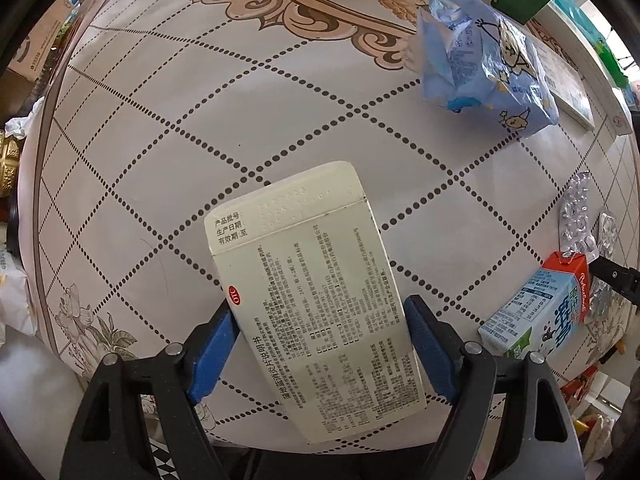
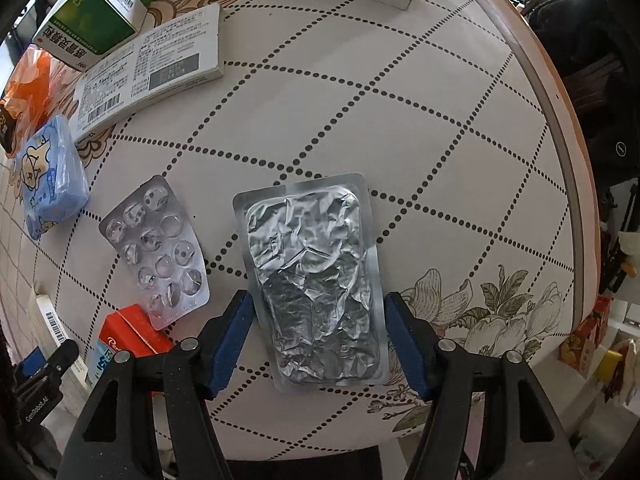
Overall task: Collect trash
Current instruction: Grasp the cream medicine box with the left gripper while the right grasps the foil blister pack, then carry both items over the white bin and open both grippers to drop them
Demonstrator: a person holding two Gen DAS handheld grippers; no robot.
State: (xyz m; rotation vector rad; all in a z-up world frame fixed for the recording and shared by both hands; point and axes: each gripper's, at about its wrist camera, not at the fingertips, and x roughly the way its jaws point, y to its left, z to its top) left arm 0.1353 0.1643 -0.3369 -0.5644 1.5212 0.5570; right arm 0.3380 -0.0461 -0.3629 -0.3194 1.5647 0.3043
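Note:
In the left wrist view a cream medicine box point(image 1: 316, 300) with printed text sits between the blue pads of my left gripper point(image 1: 320, 344), which is shut on its sides above the patterned table point(image 1: 240, 120). In the right wrist view a crumpled silver foil blister pack point(image 2: 316, 280) lies between the blue pads of my right gripper point(image 2: 320, 340). The pads stand at its two edges and I cannot tell whether they press it.
A blue tissue pack point(image 1: 484, 68) point(image 2: 52, 184), a small milk carton point(image 1: 536, 312) point(image 2: 128, 340), an emptied pill blister point(image 2: 158, 248), a flat white box point(image 2: 152, 72) and a green box point(image 2: 92, 16) lie on the table. The table's rounded edge point(image 2: 560, 160) runs at the right.

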